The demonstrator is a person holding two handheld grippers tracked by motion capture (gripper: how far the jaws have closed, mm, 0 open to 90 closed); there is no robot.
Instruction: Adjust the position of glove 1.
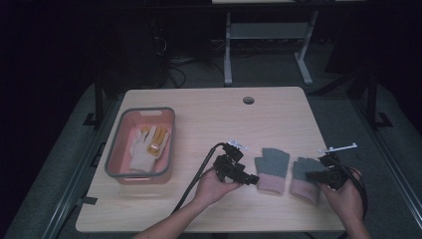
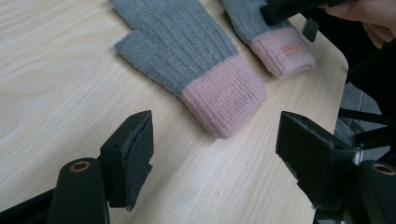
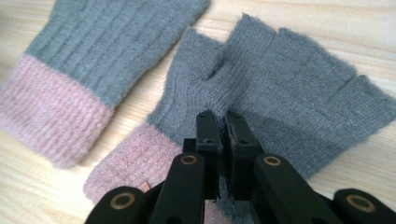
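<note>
Two grey knit gloves with pink cuffs lie side by side on the wooden table (image 1: pixel 224 119). My left gripper (image 1: pixel 251 179) (image 2: pixel 217 128) stands open just short of the left glove's (image 1: pixel 272 167) (image 2: pixel 187 46) (image 3: pixel 93 51) pink cuff, with nothing between its jaws. My right gripper (image 1: pixel 311 175) (image 3: pixel 220 116) is shut on the right glove (image 1: pixel 301 169) (image 3: pixel 289 79), pinching grey fabric near the palm. In the left gripper view the right gripper (image 2: pixel 280 9) rests on the right glove (image 2: pixel 280 46), a hand behind it.
A pink basket with a grey rim (image 1: pixel 112 154) stands at the table's left and holds white and yellow gloves (image 1: pixel 144 147). A round cable hole (image 1: pixel 248 100) sits near the far edge. The table's right edge runs close to the right glove.
</note>
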